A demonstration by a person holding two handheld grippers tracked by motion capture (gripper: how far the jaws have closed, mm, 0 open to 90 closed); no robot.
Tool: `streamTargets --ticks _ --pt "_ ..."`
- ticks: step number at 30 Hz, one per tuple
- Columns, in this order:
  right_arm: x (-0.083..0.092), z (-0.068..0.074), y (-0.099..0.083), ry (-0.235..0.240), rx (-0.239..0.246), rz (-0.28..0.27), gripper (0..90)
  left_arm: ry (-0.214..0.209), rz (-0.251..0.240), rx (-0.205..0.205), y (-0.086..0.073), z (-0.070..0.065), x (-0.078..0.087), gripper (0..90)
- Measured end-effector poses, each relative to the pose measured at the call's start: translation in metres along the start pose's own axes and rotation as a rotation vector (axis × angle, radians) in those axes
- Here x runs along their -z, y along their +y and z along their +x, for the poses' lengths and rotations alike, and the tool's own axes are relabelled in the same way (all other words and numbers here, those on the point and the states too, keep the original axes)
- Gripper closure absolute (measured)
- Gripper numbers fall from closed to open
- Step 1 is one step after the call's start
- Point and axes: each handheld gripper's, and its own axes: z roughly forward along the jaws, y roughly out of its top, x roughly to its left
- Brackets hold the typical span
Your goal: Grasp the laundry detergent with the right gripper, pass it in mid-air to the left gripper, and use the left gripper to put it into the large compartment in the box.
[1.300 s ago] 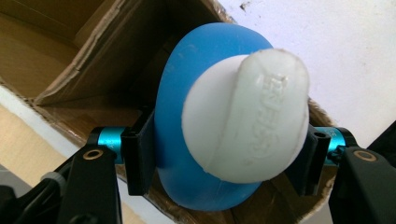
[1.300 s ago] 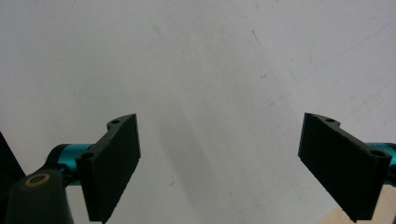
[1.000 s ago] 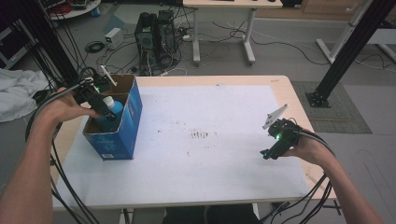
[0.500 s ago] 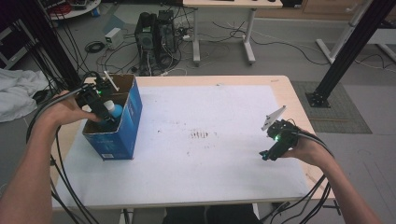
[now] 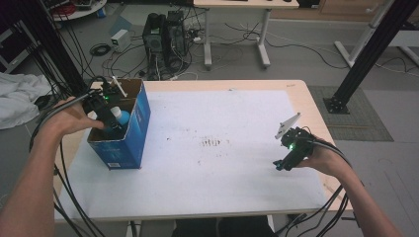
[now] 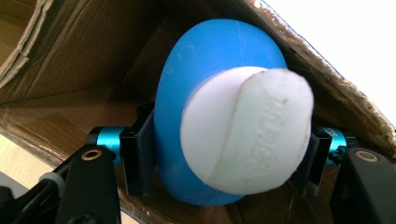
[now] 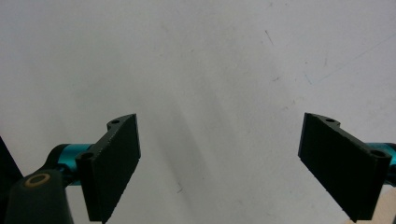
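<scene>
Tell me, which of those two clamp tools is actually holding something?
The left gripper, inside the blue cardboard box: its fingers pinch a blue bottle with a white cap. The right gripper hangs open over the bare white table.

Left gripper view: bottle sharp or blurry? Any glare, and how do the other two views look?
Left gripper view: blue bottle and its white cap soft from closeness, raised lettering barely legible, no glare. Right gripper view: jaws crisp, faint shadows on the white table. High view: even light, slightly soft, blue box readable.

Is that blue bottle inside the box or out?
Inside: the bottle sits between the cardboard walls of the box, clamped by the left gripper.
</scene>
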Motion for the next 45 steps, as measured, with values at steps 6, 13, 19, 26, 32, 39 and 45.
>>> streamTargets --ticks 6,13,19,26,32,39,45 --pt "-0.001 0.0 -0.001 0.002 0.004 0.0 12.1 0.026 0.031 -0.013 0.002 -0.001 0.0 34.7" --pt "-0.001 0.0 -0.001 0.004 0.007 0.006 12.1 0.028 0.019 -0.001 0.001 -0.001 0.0 33.4" --pt "0.0 -0.002 -0.002 0.001 0.037 0.028 12.0 0.017 0.023 -0.003 0.001 0.0 0.002 29.9" --pt "-0.002 0.002 0.0 0.006 -0.006 0.013 12.1 0.024 0.025 -0.006 0.001 -0.001 0.005 29.8" --pt "-0.001 0.002 -0.001 0.015 -0.014 0.015 12.1 0.015 0.014 0.003 0.001 0.0 0.009 27.1" --pt "-0.001 0.001 -0.001 0.008 -0.006 0.013 12.1 0.039 0.019 -0.003 0.001 -0.001 0.016 26.4" --pt "-0.001 0.002 -0.002 0.008 -0.015 0.012 12.1 0.04 0.007 -0.002 0.002 -0.001 0.023 25.4"
